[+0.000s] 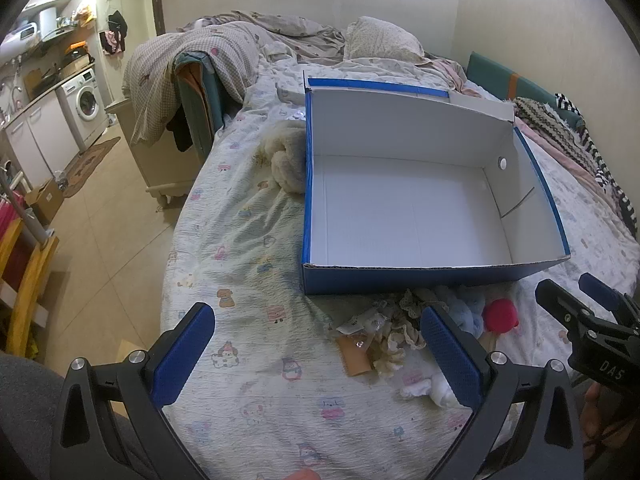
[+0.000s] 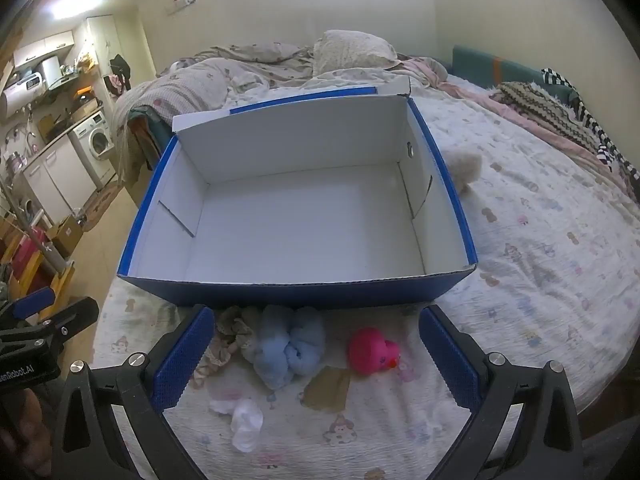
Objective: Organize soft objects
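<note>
Left claw (image 1: pixel 318 354): hanging wide open over the sheet, gripping nothing, tilting down toward the near edge of the bed.
Right claw (image 2: pixel 316 354): also gaping fully, empty, hovering just above the little pile.
Box (image 2: pixel 298 284): blue outside, white inside, sitting open on the bed with nothing in it; its lid is standing up at the far side.
Pile: lying just beside the box's near wall, between the box and the two claws.
Blue cloth (image 2: pixel 290 350): fluffy and knotted into a bundle, looking light and squashy; pinching it across the knot's thick middle seems safest.
Lace piece (image 2: pixel 232 338): beige, crumpled, touching the blue cloth on its left; probably limp, so it may be trailing when lifted.
Pink toy (image 2: pixel 372 350): rounded, duck-like with an orange beak, sitting apart to the right of the blue cloth; likely smooth and springy, so it could be slipping out unless taken across its widest part.
White scrap (image 2: pixel 244 424): thin, rumpled, lying nearest the claws; very light, needing a low pinch against the sheet.
Cream plush (image 1: pixel 286 162): resting against the box's outer side wall, away from the pile; bulky but soft.
Progress: nothing is being stored yet, I would say.
</note>
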`<state>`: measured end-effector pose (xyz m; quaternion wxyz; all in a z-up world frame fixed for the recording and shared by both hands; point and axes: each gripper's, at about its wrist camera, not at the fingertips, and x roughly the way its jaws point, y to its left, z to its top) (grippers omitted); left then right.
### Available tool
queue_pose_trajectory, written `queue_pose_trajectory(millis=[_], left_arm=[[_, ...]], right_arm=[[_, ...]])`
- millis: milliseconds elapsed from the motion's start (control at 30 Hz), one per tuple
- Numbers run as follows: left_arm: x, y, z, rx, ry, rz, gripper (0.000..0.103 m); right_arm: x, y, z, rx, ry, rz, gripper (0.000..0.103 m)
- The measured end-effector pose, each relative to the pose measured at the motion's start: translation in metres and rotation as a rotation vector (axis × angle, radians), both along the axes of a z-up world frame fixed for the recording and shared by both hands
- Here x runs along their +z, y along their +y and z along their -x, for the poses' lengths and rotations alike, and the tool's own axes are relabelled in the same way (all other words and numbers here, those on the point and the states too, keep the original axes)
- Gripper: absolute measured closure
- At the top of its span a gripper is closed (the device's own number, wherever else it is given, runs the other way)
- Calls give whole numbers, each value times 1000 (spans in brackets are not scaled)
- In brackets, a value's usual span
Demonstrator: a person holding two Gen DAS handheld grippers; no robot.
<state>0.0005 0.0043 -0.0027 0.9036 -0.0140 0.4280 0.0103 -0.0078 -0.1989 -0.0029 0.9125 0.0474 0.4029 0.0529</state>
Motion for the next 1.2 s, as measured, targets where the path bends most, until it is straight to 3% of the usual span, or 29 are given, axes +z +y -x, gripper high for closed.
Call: queue_pose_trajectory(millis=[1200], left_arm=[[-1,-2,1,-3,12,-3,0]], right_arm=[[1,6,-1,4,-6,15,0]])
